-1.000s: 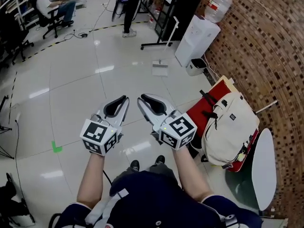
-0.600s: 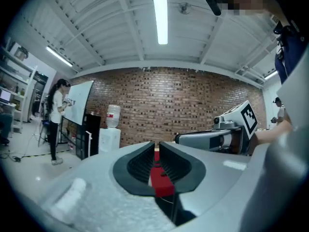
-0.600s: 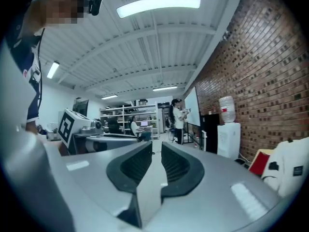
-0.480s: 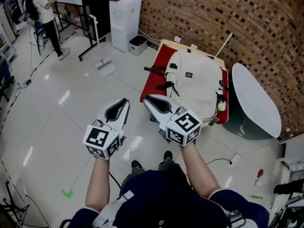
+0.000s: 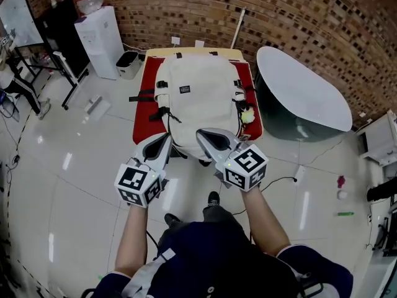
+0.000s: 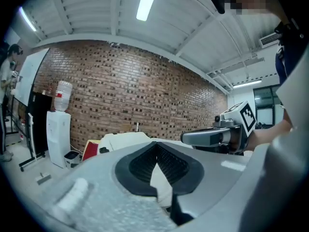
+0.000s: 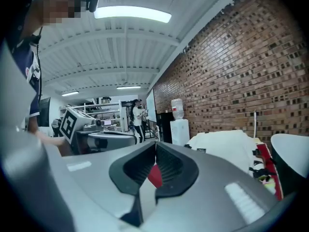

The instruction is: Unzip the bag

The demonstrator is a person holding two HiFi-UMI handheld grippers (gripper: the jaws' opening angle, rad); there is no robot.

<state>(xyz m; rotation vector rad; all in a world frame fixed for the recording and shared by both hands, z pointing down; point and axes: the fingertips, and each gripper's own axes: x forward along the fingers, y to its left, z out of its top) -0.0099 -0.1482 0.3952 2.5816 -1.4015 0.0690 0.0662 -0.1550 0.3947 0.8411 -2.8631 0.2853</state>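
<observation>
Closing tip to tip, the jaws of the left gripper [image 6: 155,143] are meeting along their ribbed pads, with nothing between them. The jaws of the right gripper [image 7: 155,144] are closing together in the same way and are also holding nothing. Both grippers are being held side by side in the air, near each other but not touching, each pointing forward, with the marker cubes facing up toward the head camera.

The bag [image 5: 195,98], a white backpack, is lying flat ahead of both grippers and apart from them; neither pair of jaws is touching it. It is resting on a red mat [image 5: 144,98] that is covering a low tabletop against the brick wall [image 5: 279,17]. Black straps [image 5: 158,113] are trailing off the bag's left side, and a small yellow-green charm [image 5: 248,115] is hanging at its right side. The state of the zip cannot be made out from any view.

A white oval tabletop [image 5: 298,98] is standing just to the right of the mat. A water dispenser [image 5: 99,39] and a small bin [image 5: 127,64] are standing to the left along the wall. The person's feet are showing on the glossy floor [image 5: 80,166] below the grippers.
</observation>
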